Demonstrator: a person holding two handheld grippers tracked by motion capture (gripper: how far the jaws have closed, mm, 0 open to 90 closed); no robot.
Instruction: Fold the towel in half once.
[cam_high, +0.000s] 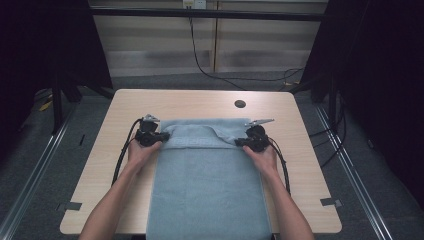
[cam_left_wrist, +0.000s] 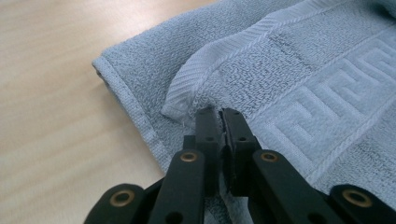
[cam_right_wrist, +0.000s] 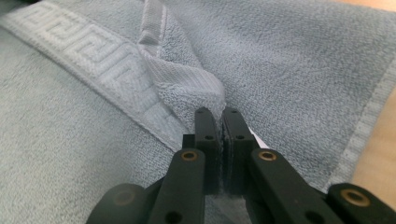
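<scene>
A pale blue towel (cam_high: 205, 185) lies lengthwise on the wooden table (cam_high: 200, 102), its far end folded back toward me in a band with a key-pattern border (cam_high: 200, 142). My left gripper (cam_high: 162, 136) is shut on the towel's folded left corner (cam_left_wrist: 187, 100). My right gripper (cam_high: 241, 142) is shut on the folded right corner (cam_right_wrist: 187, 86). In the left gripper view, the jaws (cam_left_wrist: 219, 116) press together on the hem. The jaws (cam_right_wrist: 219, 116) in the right gripper view pinch a bunched ridge of cloth.
A round cable hole (cam_high: 240, 104) sits in the table beyond the towel. Bare wood runs along both sides of the towel. Black cables (cam_high: 122, 152) trail from each gripper beside my forearms. The towel's near end hangs over the front edge.
</scene>
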